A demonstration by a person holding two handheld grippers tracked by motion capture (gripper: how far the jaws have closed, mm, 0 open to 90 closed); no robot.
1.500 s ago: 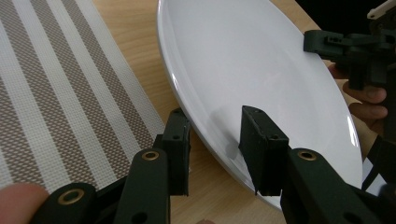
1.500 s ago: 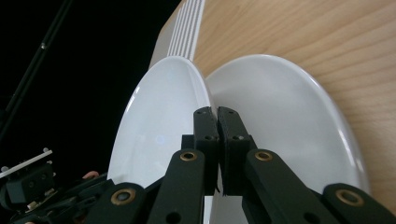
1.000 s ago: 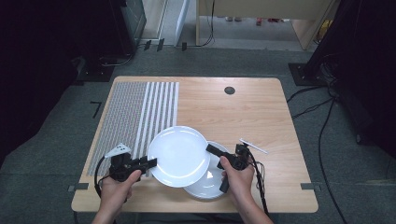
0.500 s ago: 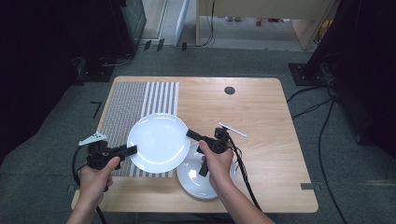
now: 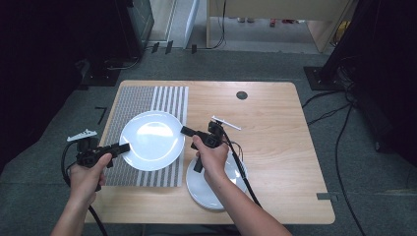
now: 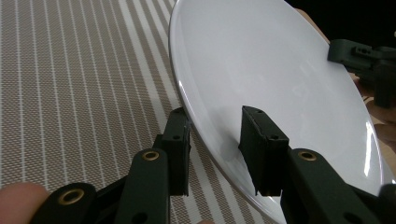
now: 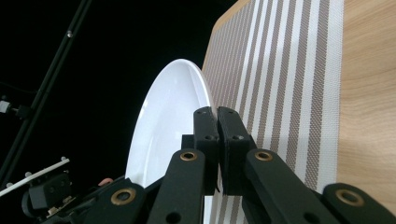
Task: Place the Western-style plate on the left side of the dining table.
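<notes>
Carrying the white plate (image 5: 152, 140) between them, both grippers have it off the stack and held over the striped placemat (image 5: 147, 105) in the left half of the high view. The left gripper (image 5: 123, 146) straddles the plate's near-left rim; in the left gripper view its jaws stand a little apart, one under the plate and one on its face (image 6: 261, 70), so it grips loosely or is just starting to let go. The right gripper (image 5: 186, 131) pinches the opposite rim with jaws pressed together on the edge, clear in the right gripper view (image 7: 208, 123). Judging by this, the lift and the move across are done. What is left is lowering the plate flat onto the placemat and releasing both sides. The remaining plates (image 5: 214, 184) sit stacked at lower centre on the wooden table (image 5: 275, 123), under the right hand (image 5: 209, 160).
</notes>
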